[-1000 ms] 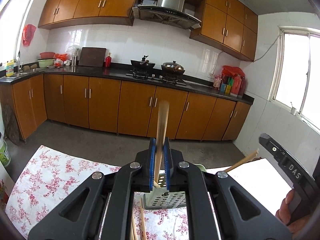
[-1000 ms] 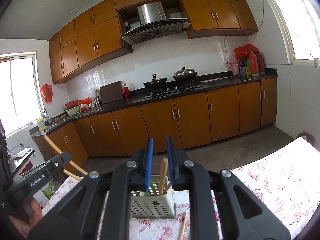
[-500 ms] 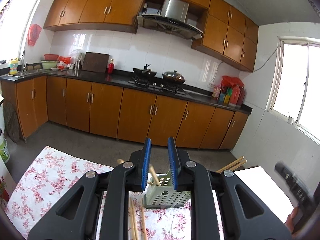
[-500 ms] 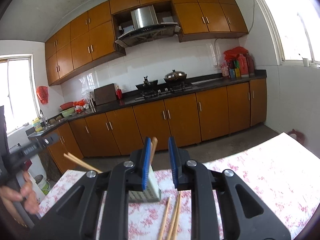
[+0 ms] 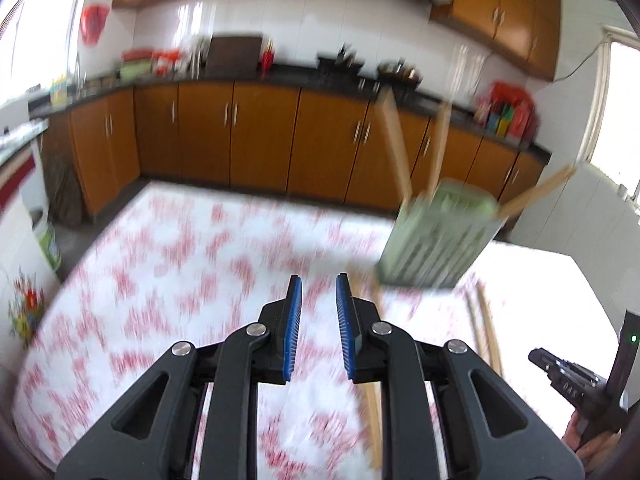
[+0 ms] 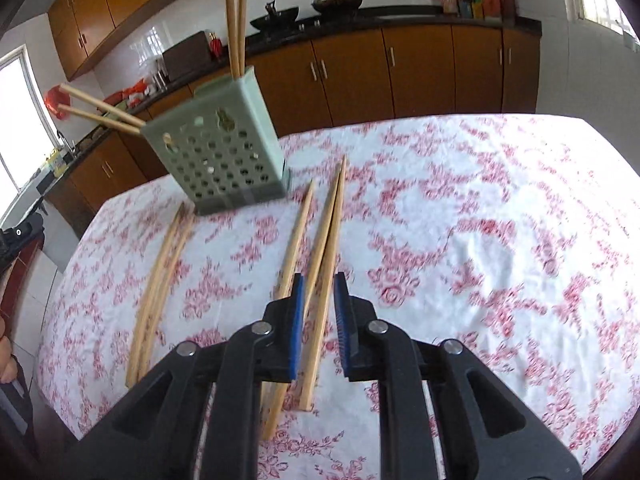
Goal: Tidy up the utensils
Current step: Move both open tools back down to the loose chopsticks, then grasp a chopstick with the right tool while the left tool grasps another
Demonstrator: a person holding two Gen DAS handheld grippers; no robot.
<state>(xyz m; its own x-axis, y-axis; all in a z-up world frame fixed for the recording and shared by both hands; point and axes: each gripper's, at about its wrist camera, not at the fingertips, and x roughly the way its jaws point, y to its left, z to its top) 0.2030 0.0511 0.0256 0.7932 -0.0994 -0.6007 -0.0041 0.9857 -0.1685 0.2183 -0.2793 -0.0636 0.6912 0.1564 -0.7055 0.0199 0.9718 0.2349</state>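
A pale green perforated utensil holder (image 6: 224,152) stands on the floral tablecloth with several wooden chopsticks (image 6: 236,16) sticking out of it. It also shows, blurred, in the left wrist view (image 5: 436,236). Several loose chopsticks (image 6: 324,256) lie on the cloth in front of it, with a pair (image 6: 160,288) further left. My right gripper (image 6: 318,308) is open, low over the loose chopsticks, holding nothing. My left gripper (image 5: 318,312) is open and empty above bare cloth, left of the holder.
The table (image 6: 500,240) has a red-flowered white cloth; its far edge drops to the kitchen floor. Wooden cabinets (image 6: 420,68) and a counter run along the back wall. The right gripper's body shows at the lower right of the left wrist view (image 5: 580,388).
My left gripper let go of its chopstick into the holder, then swung left and down. My right gripper dropped down over the loose chopsticks on the cloth.
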